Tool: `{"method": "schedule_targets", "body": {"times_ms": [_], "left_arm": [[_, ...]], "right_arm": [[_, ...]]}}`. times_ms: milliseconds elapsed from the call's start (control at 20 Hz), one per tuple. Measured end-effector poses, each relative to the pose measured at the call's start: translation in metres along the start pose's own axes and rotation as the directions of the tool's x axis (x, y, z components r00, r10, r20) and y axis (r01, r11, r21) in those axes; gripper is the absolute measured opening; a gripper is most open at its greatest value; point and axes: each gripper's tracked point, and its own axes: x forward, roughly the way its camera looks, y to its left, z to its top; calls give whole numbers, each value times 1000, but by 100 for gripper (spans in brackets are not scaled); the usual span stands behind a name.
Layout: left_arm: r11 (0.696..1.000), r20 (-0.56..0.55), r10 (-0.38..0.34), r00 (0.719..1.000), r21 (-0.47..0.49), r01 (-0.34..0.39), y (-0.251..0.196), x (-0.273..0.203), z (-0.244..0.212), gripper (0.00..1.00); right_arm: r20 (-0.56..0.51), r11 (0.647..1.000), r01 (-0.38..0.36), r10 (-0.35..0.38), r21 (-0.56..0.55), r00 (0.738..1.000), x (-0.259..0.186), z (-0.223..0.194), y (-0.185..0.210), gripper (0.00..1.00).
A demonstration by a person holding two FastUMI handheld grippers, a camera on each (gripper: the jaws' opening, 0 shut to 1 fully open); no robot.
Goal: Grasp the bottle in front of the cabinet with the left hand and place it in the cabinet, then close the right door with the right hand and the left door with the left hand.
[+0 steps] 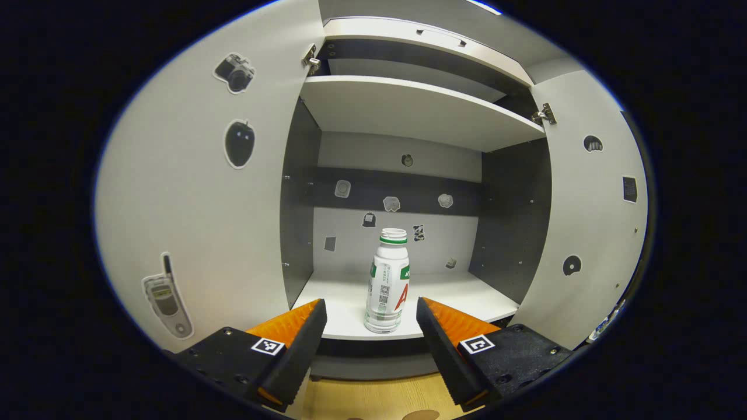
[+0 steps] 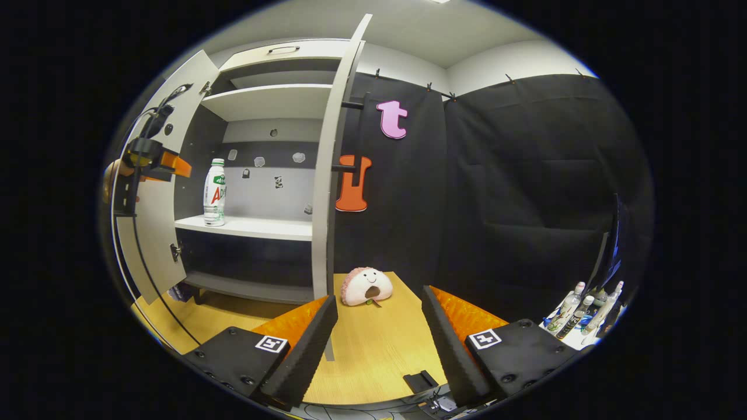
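**Bottle on cabinet shelf, both doors open**

Item: bottle (image 1: 387, 281), white with a green neck band and printed label. Upright, long axis vertical, mouth pointing up. Location: front part of the cabinet's lower shelf (image 1: 467, 300), base resting on the shelf board, free of either gripper.

Left gripper (image 1: 371, 326): fingers spread wide, holding nothing, set in front of the shelf edge with the bottle seen between them but apart from both.

Right gripper (image 2: 379, 324): fingers parted, holding nothing, over the wooden table (image 2: 373, 356), well apart from the cabinet.

Left door (image 1: 192, 192): swung open, stickers on its inner face. Right door (image 1: 589, 210): swung open likewise.

Other: plush toy (image 2: 366, 286) on the table near the right door's lower edge.
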Motion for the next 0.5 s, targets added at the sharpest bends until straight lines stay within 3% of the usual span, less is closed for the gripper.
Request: {"method": "schedule_targets", "body": {"times_ms": [500], "left_arm": [[998,70,-33,997,-49,37,-28,-84,5,95]], "right_arm": [[27,999,22,-23,24,999,67,29,-46,97]]}}
